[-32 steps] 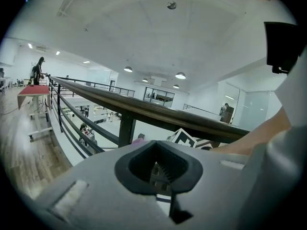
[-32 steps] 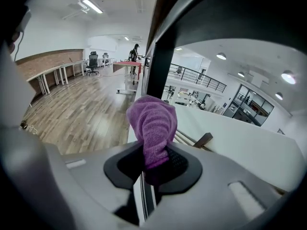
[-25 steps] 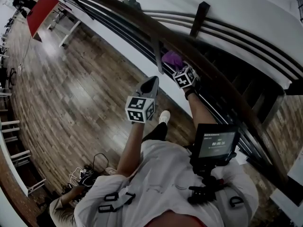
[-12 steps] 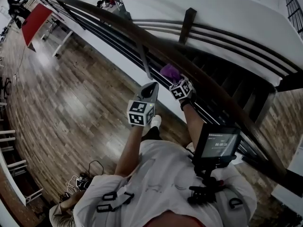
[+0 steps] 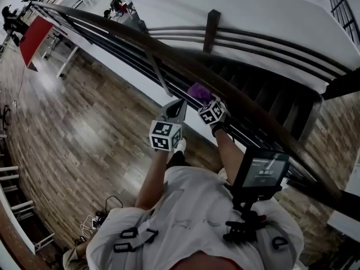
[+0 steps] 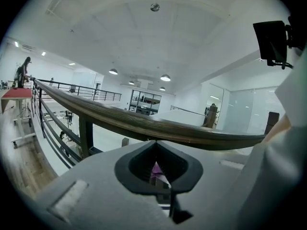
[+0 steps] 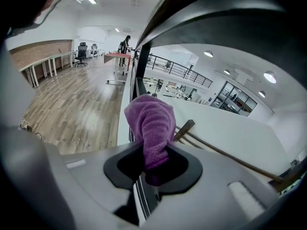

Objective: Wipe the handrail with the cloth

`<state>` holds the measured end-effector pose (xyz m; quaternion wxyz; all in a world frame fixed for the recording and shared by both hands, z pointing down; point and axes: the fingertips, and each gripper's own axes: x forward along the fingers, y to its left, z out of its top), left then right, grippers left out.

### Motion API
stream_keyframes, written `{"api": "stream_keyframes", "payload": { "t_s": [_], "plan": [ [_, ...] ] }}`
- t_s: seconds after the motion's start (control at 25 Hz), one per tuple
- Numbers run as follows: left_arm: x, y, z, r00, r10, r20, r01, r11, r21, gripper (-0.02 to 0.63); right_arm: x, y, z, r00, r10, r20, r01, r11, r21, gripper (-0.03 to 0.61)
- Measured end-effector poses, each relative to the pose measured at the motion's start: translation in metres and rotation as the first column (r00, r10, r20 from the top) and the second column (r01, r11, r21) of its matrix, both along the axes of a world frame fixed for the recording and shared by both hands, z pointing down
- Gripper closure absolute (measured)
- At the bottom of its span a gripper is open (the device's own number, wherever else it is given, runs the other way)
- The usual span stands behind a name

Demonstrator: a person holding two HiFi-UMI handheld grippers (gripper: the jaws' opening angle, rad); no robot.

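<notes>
**Cloth held up at the handrail, left tool idle**

My right gripper point(image 5: 203, 101) has its fingers point(image 7: 189, 169) pinching the purple cloth point(image 7: 150, 125). The lower end of the cloth is caught between them and the rest stands out past the fingertips in a rounded bunch. From the head view the cloth point(image 5: 198, 90) sits just ahead of those fingertips, right up against the near side of the dark wooden handrail point(image 5: 140, 35). I cannot tell whether it is actually pressing on the wood. In the right gripper view the handrail point(image 7: 211, 11) sweeps over the top of the fingers as a broad dark arc, and the lower bars of the railing run away beneath the cloth.

My left gripper point(image 5: 178, 104) holds nothing. Its fingers point(image 6: 182, 164) are pressed together, meeting at the tips, with only a thin slit behind them through which a sliver of purple shows. The handrail point(image 6: 144, 124) crosses just beyond and above these fingertips, not touching them. In the head view the left fingertips sit beside the right ones, on the near side of the rail and a little short of the cloth.

Below both tools lies the wooden floor point(image 5: 84, 134), and a small screen point(image 5: 262, 171) hangs at my chest.
</notes>
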<state>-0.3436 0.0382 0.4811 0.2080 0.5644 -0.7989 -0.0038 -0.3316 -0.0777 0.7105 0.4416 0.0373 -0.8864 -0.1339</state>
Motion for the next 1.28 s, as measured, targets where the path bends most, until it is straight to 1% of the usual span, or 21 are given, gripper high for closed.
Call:
{"api": "stream_keyframes", "payload": {
  "t_s": [0.28,0.4,0.48,0.6,0.84,1.12,1.28],
  "plan": [
    [0.025,-0.014,-0.007,1.000,0.015,0.028,-0.015,1.000,0.012,0.614,0.031,-0.011,0.000,1.000,0.005,-0.003,-0.005,1.000,0.008,0.495],
    [0.037,-0.019,-0.011,0.998,0.049,0.040,-0.049,0.999,-0.002,0.614,0.042,-0.011,-0.001,1.000,0.007,-0.009,-0.007,1.000,0.009,0.495],
    [0.048,-0.024,-0.014,0.996,0.073,0.048,-0.072,0.997,-0.004,0.614,0.051,-0.015,0.000,1.000,0.017,-0.007,-0.017,1.000,0.026,0.495],
    [0.062,-0.031,-0.015,0.995,0.085,0.060,-0.086,0.996,0.015,0.614,0.065,-0.020,0.003,1.000,0.014,-0.007,-0.013,0.998,0.059,0.495],
    [0.083,-0.039,-0.017,0.991,0.120,0.064,-0.121,0.993,0.011,0.614,0.087,-0.025,0.002,1.000,0.013,-0.010,-0.013,0.997,0.078,0.495],
    [0.113,-0.064,-0.017,0.981,0.180,0.072,-0.180,0.984,-0.002,0.614,0.122,-0.040,0.001,0.999,0.043,-0.004,-0.043,0.995,0.085,0.495],
    [0.129,-0.074,-0.010,0.974,0.214,0.072,-0.212,0.977,-0.024,0.614,0.140,-0.045,0.002,0.999,0.054,-0.002,-0.054,0.997,0.061,0.495]
  ]
}}
